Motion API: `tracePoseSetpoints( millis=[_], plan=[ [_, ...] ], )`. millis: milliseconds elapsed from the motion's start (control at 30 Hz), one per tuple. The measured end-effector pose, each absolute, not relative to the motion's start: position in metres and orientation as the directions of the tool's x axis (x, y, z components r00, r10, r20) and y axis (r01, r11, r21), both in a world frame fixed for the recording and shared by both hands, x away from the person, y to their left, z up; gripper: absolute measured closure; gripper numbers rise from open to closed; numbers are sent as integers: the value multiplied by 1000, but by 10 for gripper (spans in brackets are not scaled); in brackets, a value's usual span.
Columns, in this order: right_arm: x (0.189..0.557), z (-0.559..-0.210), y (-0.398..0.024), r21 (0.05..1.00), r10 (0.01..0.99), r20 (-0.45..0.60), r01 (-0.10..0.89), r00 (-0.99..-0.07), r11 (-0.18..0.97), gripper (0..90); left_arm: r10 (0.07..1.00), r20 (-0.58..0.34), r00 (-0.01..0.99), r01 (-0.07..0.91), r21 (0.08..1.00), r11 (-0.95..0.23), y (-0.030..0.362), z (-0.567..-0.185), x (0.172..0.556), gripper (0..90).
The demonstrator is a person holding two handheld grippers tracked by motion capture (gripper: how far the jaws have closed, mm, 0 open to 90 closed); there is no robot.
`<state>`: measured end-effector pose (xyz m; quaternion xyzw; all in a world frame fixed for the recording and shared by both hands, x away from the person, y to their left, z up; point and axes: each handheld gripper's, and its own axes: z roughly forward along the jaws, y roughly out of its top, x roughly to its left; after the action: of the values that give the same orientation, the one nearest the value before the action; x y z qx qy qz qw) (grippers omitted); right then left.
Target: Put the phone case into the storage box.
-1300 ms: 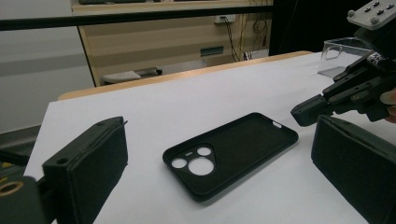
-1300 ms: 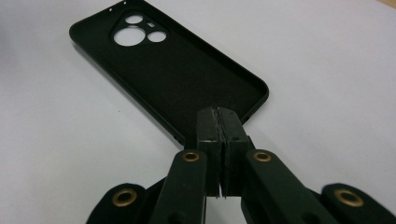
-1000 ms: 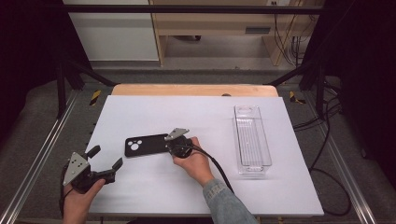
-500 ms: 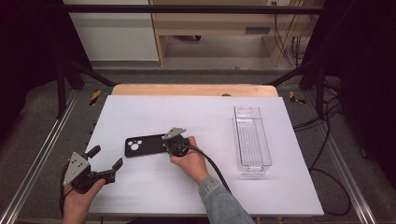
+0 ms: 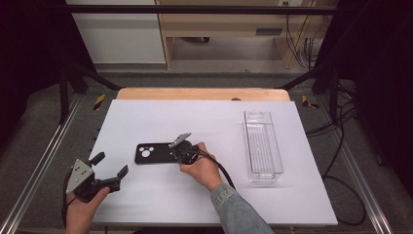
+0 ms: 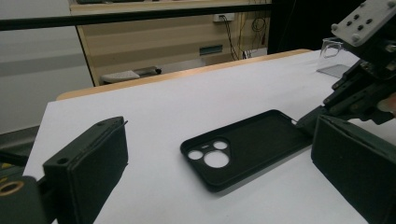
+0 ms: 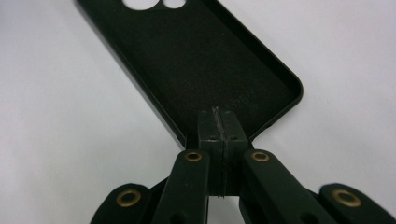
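Jaws of the left gripper [image 5: 111, 171] stand wide apart with nothing between them, low at the near-left of the white table [image 5: 160, 117], well short of the black phone case [image 5: 152, 153]. That case lies open side up in the middle of the table, camera cut-outs toward the left. At its right-hand end the right gripper [image 5: 174, 150] has its jaws pressed together on the case's end wall (the right gripper view shows the pads meeting right at that rim). Far right sits a clear plastic tray [image 5: 263, 146], empty as far as I can see. Risk, as I judge it: the pinch takes only a thin lip at one end, so on lifting, the long unsupported body may droop and twist out, or the soft rim may fold and slip free.
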<state>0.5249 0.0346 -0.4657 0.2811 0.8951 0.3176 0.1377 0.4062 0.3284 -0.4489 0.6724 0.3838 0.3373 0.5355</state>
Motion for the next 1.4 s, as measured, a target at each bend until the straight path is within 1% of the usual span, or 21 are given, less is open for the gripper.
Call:
tracePoseSetpoints(
  millis=[133, 233, 500, 633, 767, 1400],
  plan=[
    [515, -465, 24, 613, 577, -79, 417, -813, 671, 900, 877, 43, 478, 155, 979, -133, 328, -449, 406, 39],
    [504, -465, 12, 610, 581, -69, 427, -811, 668, 900, 876, 46, 480, 155, 978, -137, 328, -449, 407, 39],
    [464, -467, -26, 622, 599, -51, 443, -799, 645, 900, 874, 59, 483, 155, 976, -152, 325, -449, 406, 39],
    [442, -468, -38, 633, 601, -57, 437, -797, 640, 900, 874, 63, 482, 157, 975, -157, 325, -450, 406, 39],
    [425, -470, -50, 649, 608, -39, 443, -793, 619, 900, 874, 65, 481, 157, 975, -159, 325, -450, 406, 39],
    [375, -473, -88, 677, 611, 5, 453, -791, 581, 900, 874, 82, 479, 162, 970, -180, 326, -451, 406, 39]
  ],
)
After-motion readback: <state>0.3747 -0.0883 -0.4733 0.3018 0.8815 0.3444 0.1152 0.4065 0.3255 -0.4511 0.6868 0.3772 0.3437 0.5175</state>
